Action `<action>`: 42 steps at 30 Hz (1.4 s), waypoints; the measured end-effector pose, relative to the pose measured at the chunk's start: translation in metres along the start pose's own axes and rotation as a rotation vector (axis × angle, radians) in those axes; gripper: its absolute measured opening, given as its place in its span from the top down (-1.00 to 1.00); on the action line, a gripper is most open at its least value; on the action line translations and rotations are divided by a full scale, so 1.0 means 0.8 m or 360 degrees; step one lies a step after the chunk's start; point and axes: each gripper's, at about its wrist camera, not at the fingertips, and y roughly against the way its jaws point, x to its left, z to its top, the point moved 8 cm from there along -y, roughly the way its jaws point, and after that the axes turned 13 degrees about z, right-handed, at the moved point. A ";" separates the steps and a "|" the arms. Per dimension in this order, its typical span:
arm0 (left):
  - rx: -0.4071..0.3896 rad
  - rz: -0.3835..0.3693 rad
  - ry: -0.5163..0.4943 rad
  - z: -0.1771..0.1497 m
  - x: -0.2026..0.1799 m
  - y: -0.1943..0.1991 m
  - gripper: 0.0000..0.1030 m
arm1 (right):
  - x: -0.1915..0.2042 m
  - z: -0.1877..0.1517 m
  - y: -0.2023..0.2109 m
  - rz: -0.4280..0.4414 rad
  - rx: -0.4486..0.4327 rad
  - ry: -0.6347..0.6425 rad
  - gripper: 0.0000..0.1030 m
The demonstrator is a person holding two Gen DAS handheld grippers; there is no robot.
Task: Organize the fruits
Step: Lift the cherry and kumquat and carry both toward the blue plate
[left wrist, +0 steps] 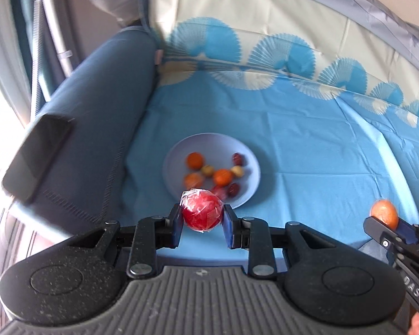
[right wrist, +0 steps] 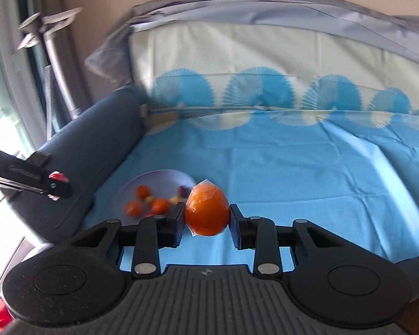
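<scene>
My left gripper (left wrist: 201,220) is shut on a red fruit wrapped in clear film (left wrist: 201,212) and holds it above the near rim of a pale blue plate (left wrist: 245,153). The plate lies on a blue cloth and holds several small orange, yellow and dark red fruits (left wrist: 222,176). My right gripper (right wrist: 207,217) is shut on an orange fruit wrapped in film (right wrist: 207,212), to the right of the plate (right wrist: 164,177). The right gripper with its orange fruit (left wrist: 384,212) also shows at the right edge of the left wrist view. The left gripper (right wrist: 56,184) shows at the left of the right wrist view.
The blue patterned cloth (left wrist: 307,145) covers the surface and rises at the back. A dark blue bolster cushion (left wrist: 97,128) lies along the left side. A black phone (left wrist: 36,162) rests on its near end. A metal stand (right wrist: 53,55) is at the far left.
</scene>
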 end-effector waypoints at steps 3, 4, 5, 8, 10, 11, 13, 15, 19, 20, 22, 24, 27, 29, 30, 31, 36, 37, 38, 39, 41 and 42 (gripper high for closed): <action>-0.0027 0.0015 0.0051 -0.021 0.025 0.019 0.37 | 0.038 -0.004 0.015 0.0065 0.0009 0.0076 0.33; -0.0041 0.0014 0.0058 -0.026 0.030 0.024 0.37 | 0.047 -0.005 0.020 0.0073 0.0012 0.0110 0.33; -0.0054 0.0013 0.0061 -0.030 0.034 0.030 0.37 | 0.055 -0.006 0.024 0.0080 0.0014 0.0144 0.33; -0.0086 -0.0010 0.0085 -0.041 0.039 0.045 0.37 | 0.076 -0.011 0.036 0.0097 0.0016 0.0228 0.33; -0.0104 -0.0030 0.0091 -0.046 0.040 0.055 0.37 | 0.085 -0.015 0.043 0.0108 0.0017 0.0260 0.33; -0.0117 -0.0031 0.0091 -0.048 0.041 0.059 0.37 | 0.090 -0.019 0.045 0.0118 0.0026 0.0275 0.33; -0.0139 -0.0039 0.0083 -0.052 0.039 0.067 0.37 | 0.098 -0.027 0.048 0.0136 0.0057 0.0298 0.33; -0.0150 -0.0052 0.0078 -0.052 0.036 0.071 0.37 | 0.103 -0.033 0.050 0.0147 0.0079 0.0312 0.33; -0.0170 -0.0069 0.0060 -0.056 0.033 0.079 0.37 | 0.105 -0.034 0.058 0.0140 0.0057 0.0315 0.33; -0.0172 -0.0068 0.0056 -0.057 0.032 0.079 0.37 | 0.105 -0.034 0.058 0.0143 0.0056 0.0312 0.33; -0.0175 -0.0064 0.0051 -0.058 0.032 0.079 0.37 | 0.106 -0.036 0.057 0.0153 0.0063 0.0314 0.33; -0.0175 -0.0057 0.0054 -0.061 0.033 0.079 0.37 | 0.110 -0.038 0.055 0.0165 0.0070 0.0327 0.33; -0.0158 -0.0057 0.0062 -0.064 0.035 0.076 0.37 | 0.111 -0.039 0.055 0.0173 0.0076 0.0339 0.33; -0.0150 -0.0060 0.0063 -0.063 0.036 0.074 0.37 | 0.109 -0.039 0.056 0.0171 0.0078 0.0335 0.33; -0.0146 -0.0064 0.0062 -0.064 0.035 0.073 0.37 | 0.108 -0.039 0.055 0.0170 0.0080 0.0331 0.33; -0.0142 -0.0068 0.0062 -0.064 0.035 0.072 0.37 | 0.107 -0.040 0.055 0.0167 0.0082 0.0327 0.33; -0.0129 -0.0076 0.0051 -0.064 0.034 0.066 0.37 | 0.106 -0.041 0.052 0.0160 0.0089 0.0317 0.33; -0.0124 -0.0076 0.0051 -0.065 0.035 0.064 0.37 | 0.106 -0.041 0.051 0.0160 0.0093 0.0318 0.33; -0.0119 -0.0075 0.0052 -0.065 0.035 0.062 0.37 | 0.107 -0.042 0.050 0.0159 0.0096 0.0317 0.33; -0.0113 -0.0075 0.0053 -0.065 0.035 0.060 0.37 | 0.107 -0.042 0.048 0.0157 0.0100 0.0318 0.33; -0.0102 -0.0077 0.0057 -0.066 0.036 0.055 0.37 | 0.107 -0.043 0.046 0.0157 0.0110 0.0321 0.33; -0.0094 -0.0080 0.0059 -0.066 0.036 0.053 0.37 | 0.108 -0.043 0.044 0.0156 0.0116 0.0322 0.33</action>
